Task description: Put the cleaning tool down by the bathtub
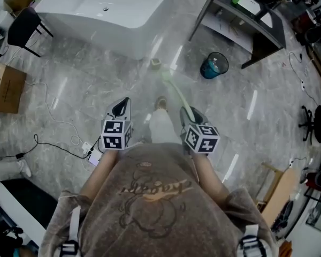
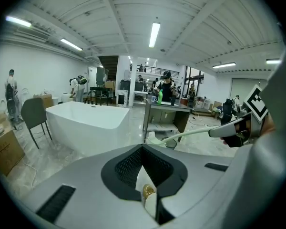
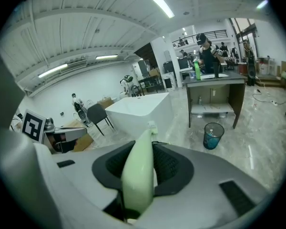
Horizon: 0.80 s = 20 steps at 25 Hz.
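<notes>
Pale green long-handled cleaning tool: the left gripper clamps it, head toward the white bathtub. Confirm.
Wrong gripper: the right gripper clamps the pale green long-handled cleaning tool, per the right gripper view. Its head does point toward the white bathtub.

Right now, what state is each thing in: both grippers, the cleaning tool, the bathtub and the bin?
left gripper: fingers together, nothing between them.
right gripper: fingers shut on the cleaning tool.
cleaning tool: held, not yet put down; its head is near the bathtub.
bathtub: upright, empty.
bin: upright, open at the top.
</notes>
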Each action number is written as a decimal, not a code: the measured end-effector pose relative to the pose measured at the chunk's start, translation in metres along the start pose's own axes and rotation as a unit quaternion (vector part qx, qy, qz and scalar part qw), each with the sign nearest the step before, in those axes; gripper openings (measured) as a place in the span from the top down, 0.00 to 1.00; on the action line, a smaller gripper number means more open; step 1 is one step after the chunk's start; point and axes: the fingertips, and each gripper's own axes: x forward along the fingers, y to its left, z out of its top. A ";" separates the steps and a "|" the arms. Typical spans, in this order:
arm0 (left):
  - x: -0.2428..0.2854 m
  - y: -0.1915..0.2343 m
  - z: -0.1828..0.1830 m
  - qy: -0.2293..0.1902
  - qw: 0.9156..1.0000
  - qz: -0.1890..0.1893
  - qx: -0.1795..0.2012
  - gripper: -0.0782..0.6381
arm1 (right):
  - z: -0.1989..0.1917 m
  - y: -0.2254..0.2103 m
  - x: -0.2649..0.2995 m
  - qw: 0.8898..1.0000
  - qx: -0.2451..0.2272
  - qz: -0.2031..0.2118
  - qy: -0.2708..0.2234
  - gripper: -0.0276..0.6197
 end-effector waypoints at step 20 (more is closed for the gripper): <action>0.174 0.032 0.120 0.006 1.000 -0.004 -0.006 0.88 | 0.142 -0.070 0.146 0.998 -0.023 0.023 0.046 0.78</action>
